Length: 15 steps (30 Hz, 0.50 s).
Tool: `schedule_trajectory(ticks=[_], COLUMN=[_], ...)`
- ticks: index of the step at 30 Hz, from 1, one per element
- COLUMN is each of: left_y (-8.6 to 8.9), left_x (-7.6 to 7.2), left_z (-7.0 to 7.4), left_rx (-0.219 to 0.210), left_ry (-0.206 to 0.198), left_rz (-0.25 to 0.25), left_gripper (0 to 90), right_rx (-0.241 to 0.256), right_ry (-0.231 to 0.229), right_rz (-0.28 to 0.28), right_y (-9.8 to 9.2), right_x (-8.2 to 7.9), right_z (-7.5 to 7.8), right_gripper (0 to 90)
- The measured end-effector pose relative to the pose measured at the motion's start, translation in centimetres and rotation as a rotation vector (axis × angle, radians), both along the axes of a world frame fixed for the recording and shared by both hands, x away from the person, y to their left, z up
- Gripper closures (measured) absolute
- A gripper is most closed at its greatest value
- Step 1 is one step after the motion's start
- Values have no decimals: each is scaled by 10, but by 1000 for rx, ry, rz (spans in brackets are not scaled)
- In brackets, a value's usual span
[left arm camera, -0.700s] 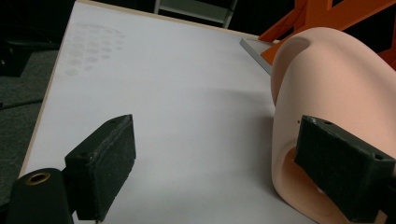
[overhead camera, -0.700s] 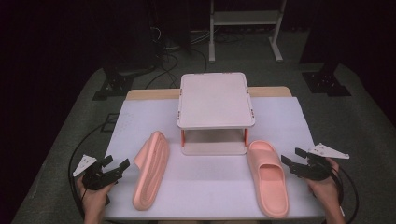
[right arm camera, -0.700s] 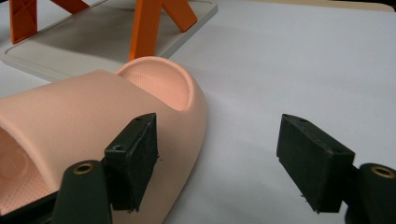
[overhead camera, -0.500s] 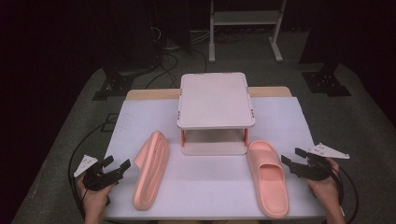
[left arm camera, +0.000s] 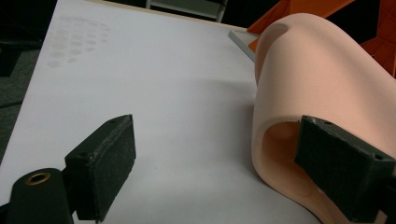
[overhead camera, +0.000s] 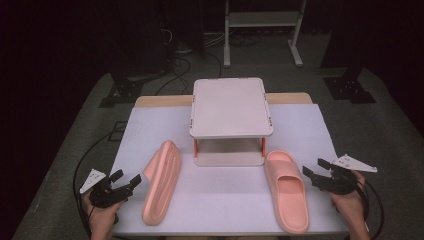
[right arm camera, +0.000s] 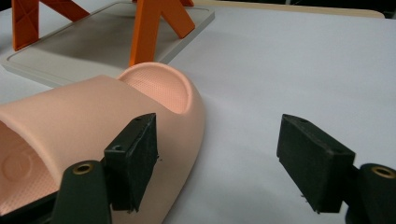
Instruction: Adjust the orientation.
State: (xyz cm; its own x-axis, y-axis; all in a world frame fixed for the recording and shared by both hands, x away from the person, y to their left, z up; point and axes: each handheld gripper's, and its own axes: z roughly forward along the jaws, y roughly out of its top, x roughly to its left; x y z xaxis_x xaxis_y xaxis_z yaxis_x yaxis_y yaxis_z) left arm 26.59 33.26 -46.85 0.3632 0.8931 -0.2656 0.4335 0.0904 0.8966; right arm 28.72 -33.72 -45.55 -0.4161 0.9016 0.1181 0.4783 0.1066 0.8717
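Observation:
Two pink slippers lie on the white-covered table. The left slipper (overhead camera: 162,182) (left arm camera: 317,79) rests on its side. The right slipper (overhead camera: 286,192) (right arm camera: 93,112) lies flat, sole down. My left gripper (overhead camera: 127,177) (left arm camera: 224,163) is open just left of the tipped slipper; its right pad (left arm camera: 343,161) stands in front of the slipper's opening without closing on it. At the right slipper's outer edge my right gripper (overhead camera: 314,167) (right arm camera: 223,161) is open, its left pad (right arm camera: 133,161) beside the strap, with nothing between the jaws.
A small two-tier rack (overhead camera: 231,107) with a pale top, orange legs (right arm camera: 156,28) and a grey base tray (right arm camera: 88,44) stands mid-table behind the slippers. White sheet (overhead camera: 220,200) lies bare between the slippers. Cables trail on the floor at left.
My left gripper has edged slightly right toward the tipped slipper. The right gripper and both slippers have hardly moved.

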Motion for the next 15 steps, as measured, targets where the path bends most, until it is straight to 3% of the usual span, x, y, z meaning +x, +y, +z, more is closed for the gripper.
schedule_trajectory(ticks=[15], left_y=[-10], left_x=[1], left_z=[-4], left_rx=[41], left_ry=[35], left_rz=[-35], left_gripper=[128], right_rx=[16], right_ry=[-16], right_rz=[0], right_y=[-3], right_x=[-3], right_z=[1], right_gripper=[284])
